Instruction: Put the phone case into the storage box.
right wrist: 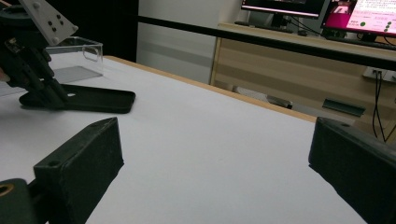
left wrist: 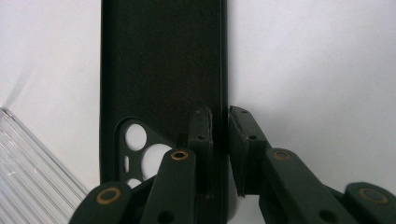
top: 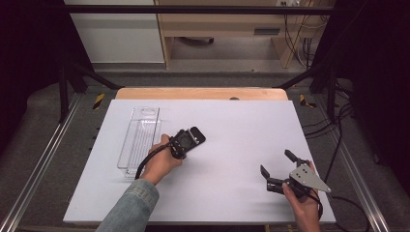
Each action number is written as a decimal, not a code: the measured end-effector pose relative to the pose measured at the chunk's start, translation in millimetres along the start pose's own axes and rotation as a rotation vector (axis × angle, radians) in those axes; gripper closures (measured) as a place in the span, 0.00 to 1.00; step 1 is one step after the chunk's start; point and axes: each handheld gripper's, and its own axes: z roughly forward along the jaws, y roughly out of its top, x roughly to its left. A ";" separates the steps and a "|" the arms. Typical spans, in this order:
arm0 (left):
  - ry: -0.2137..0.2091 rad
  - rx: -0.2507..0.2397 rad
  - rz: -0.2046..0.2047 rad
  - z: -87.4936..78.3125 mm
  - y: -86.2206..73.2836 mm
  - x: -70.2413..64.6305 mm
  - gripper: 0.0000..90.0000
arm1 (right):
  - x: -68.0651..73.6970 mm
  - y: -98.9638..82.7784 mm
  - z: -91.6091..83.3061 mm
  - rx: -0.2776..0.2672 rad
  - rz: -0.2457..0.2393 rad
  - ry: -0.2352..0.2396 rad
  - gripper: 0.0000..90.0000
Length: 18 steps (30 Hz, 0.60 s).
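Left gripper (top: 189, 140) down on a black phone case (top: 196, 136) near the middle of the white board (top: 241, 125), just right of a clear plastic tray (top: 140, 137). Jaws nearly together, pinched on one long side wall of the case: one pad inside the shell, the other outside it, as seen from the left gripper view, where the gripper (left wrist: 219, 128) straddles the right edge of the case (left wrist: 159, 70). Case lying flat, open side up, camera cut-out at the near end (three round holes showing white board through them). Ribbed corner of the tray (left wrist: 32, 163) at the lower left of that view, apart from the case.

Right gripper (top: 277, 164) at the near right part of the board, well apart from the case, jaws spread wide with nothing between them. Held just above or on the surface (cannot tell which). From the right gripper view, gripper (right wrist: 215, 163) with its two black pads at either side and bare white board (right wrist: 196, 140) between; farther off, the case (right wrist: 84, 100) flat on the board with the left gripper (right wrist: 44, 95) clamped at its near end, the tray (right wrist: 77, 56) just behind.

Denim sleeve (top: 130, 205) coming in at the lower left.
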 end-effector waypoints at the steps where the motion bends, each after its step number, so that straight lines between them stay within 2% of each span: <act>1: -0.001 0.000 -0.003 0.1 -0.1 0.0 0.88 | 0.0 0.0 0.0 0.000 0.000 0.000 0.03; 18: 0.003 0.007 0.000 1.7 0.5 -0.8 0.88 | 0.3 0.0 0.0 0.000 -0.003 0.001 0.03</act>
